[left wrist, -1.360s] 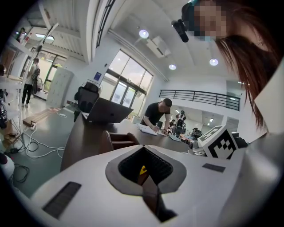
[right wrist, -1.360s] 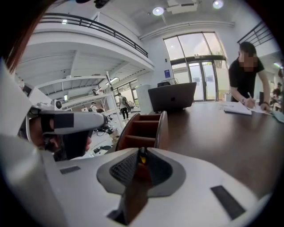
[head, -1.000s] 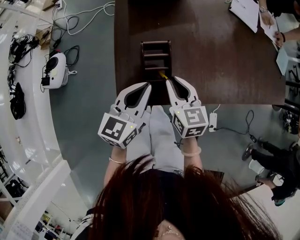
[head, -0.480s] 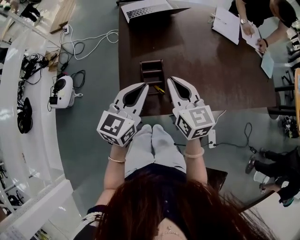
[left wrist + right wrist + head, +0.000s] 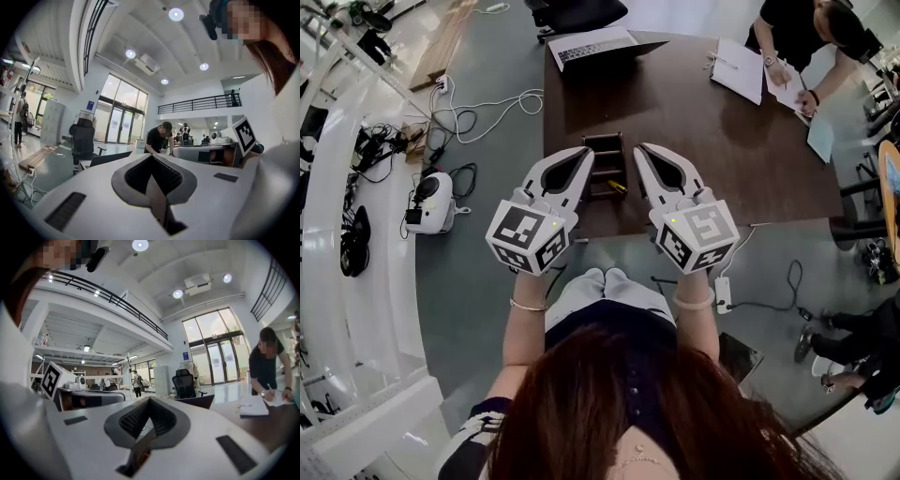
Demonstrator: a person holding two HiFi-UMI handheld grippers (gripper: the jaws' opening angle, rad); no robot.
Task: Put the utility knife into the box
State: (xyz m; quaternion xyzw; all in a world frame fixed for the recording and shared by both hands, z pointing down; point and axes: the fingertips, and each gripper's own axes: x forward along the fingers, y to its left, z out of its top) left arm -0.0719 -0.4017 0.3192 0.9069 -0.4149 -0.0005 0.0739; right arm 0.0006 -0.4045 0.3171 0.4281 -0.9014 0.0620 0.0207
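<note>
A dark wooden box (image 5: pixel 605 164) with several compartments stands near the front edge of the brown table (image 5: pixel 722 141). The yellow utility knife (image 5: pixel 619 187) lies on the table against the box's right side. My left gripper (image 5: pixel 587 150) hovers over the box's left edge and my right gripper (image 5: pixel 638 148) over its right edge. Both are held up level with nothing in them. In the left gripper view the left gripper (image 5: pixel 151 157) has its jaws meeting at the tip. The right gripper (image 5: pixel 150 399) looks the same in its own view. Neither gripper view shows box or knife.
A laptop (image 5: pixel 591 45) sits at the table's far edge and papers (image 5: pixel 739 70) at the far right, where a person (image 5: pixel 797 37) leans over writing. On the floor to the left are a white device (image 5: pixel 431 202) and cables (image 5: pixel 478 103).
Both grippers have risen from the table's front edge and tilted up to level. The head view has pulled back, showing more of the table. The knife stays beside the box.
</note>
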